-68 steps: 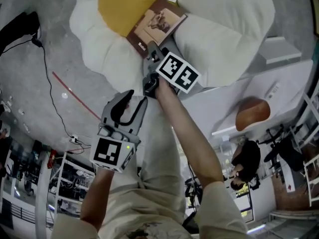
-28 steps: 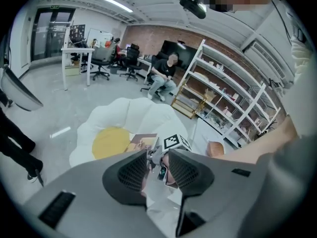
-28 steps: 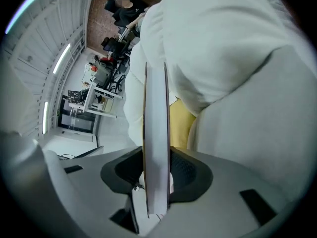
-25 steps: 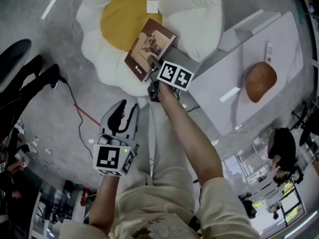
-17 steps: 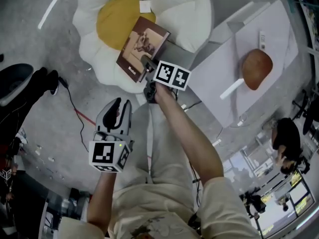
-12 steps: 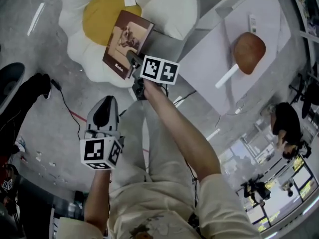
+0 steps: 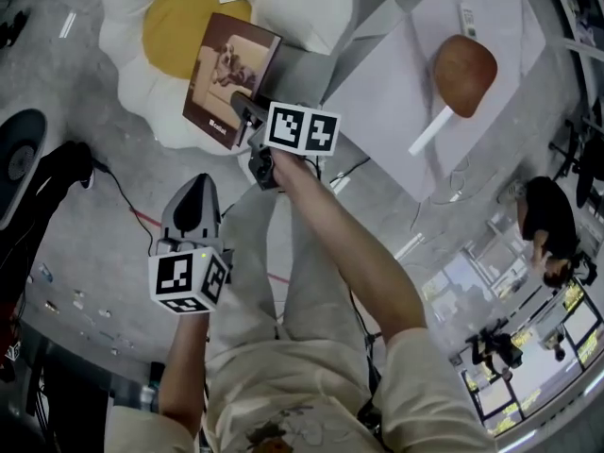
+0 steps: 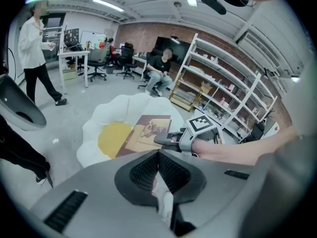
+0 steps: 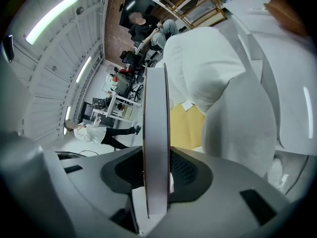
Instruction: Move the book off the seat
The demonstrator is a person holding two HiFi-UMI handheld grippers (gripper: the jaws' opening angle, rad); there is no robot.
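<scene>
A brown-covered book (image 7: 225, 75) hangs over the near edge of the flower-shaped cushion seat (image 7: 127, 74), which has white petals and a yellow centre. My right gripper (image 7: 243, 109) is shut on the book's near edge. In the right gripper view the book (image 9: 156, 108) stands edge-on between the two pads. My left gripper (image 7: 196, 196) is lower and nearer to me, above the floor, with its jaws shut and nothing between them. The left gripper view looks past its shut jaws (image 8: 158, 157) to the book (image 8: 148, 132) and the right gripper (image 8: 171, 140).
A white table (image 7: 377, 83) stands right of the seat with a brown rounded object (image 7: 464, 61) and a white stick-like item (image 7: 434, 130) on it. A black cable (image 7: 118, 201) runs over the grey floor. People and metal shelves (image 8: 218, 93) fill the background.
The left gripper's jaws went from wide open to shut. The right gripper kept its hold on the book, which has shifted towards the cushion's near edge.
</scene>
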